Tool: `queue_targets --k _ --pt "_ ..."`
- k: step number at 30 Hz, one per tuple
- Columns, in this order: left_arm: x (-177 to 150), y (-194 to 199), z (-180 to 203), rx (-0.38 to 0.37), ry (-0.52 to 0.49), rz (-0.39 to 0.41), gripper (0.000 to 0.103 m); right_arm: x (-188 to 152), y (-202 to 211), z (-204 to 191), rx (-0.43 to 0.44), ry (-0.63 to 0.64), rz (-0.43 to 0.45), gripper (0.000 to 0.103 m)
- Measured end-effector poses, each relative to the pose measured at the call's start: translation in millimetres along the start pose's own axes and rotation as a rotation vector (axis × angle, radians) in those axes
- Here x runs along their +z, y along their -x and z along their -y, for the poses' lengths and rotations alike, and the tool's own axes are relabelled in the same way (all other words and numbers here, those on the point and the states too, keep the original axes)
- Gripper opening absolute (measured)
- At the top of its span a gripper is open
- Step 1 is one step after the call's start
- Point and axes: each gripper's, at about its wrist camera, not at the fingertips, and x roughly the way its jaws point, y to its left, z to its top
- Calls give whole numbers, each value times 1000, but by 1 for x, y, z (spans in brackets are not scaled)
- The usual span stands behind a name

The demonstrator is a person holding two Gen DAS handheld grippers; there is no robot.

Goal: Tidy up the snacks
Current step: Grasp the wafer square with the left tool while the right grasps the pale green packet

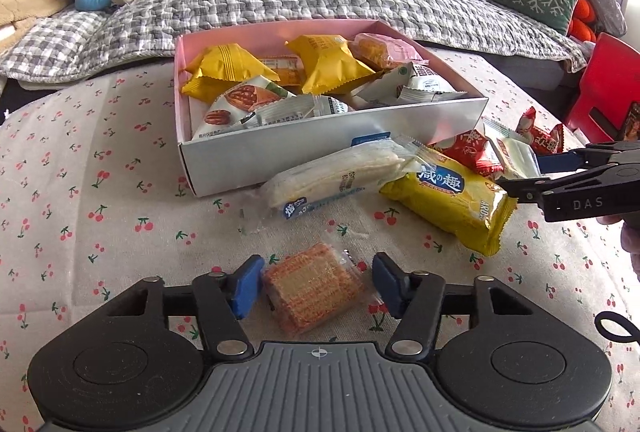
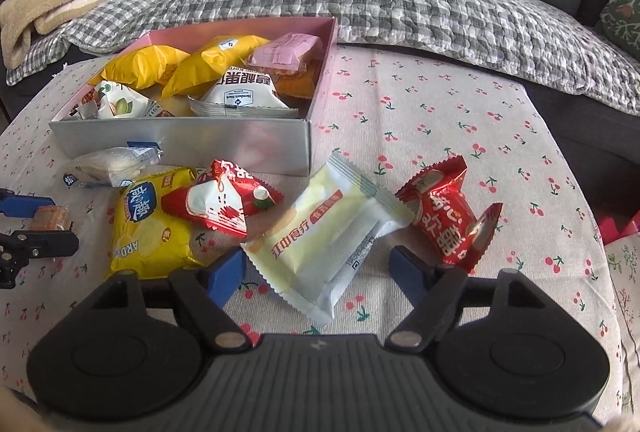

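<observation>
1. Straddling a clear-wrapped orange wafer [image 1: 310,290] at 6 o'clock in its own view, the left gripper [image 1: 316,286] has its blue pads [image 1: 244,286] either side; the left pad looks to touch the wrapper, the right stands just off it, so no pinch shows.
2. Right gripper [image 2: 318,272] frames a pale yellow-green packet [image 2: 328,236], pads apart from its sides, jaws spread.
3. Silver box [image 1: 320,148] with pink inner walls sits at 12 o'clock, filled with snacks.
4. Loose on the cherry-print cloth [image 2: 440,104]: a yellow chip bag [image 2: 150,228] at 9 o'clock, two red packets [image 2: 448,216] near 2 and 10 o'clock.
</observation>
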Motion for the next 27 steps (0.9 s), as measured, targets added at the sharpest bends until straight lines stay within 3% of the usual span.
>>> queue_targets --k 2,9,15,22,23,26,27 --pt "0 1 2 -5 -4 -1 48 1 4 1 7 7 0 47" --pt "-2 5 6 -14 -8 -12 47 -6 13 5 31 21 -20 16" --pt "-5 9 12 -33 -20 -20 47 -15 25 11 61 13 -59 9" --pt "-7 13 19 -66 -26 -24 47 -23 38 21 78 -29 -109 9" --pt "-7 14 20 -73 -25 -24 47 -23 39 22 82 -47 -102 14" --pt "-7 14 23 -86 -26 -20 47 -12 36 23 95 -125 -70 42" --pt "-7 14 25 -88 -29 -18 47 -8 35 24 101 -150 -61 45"
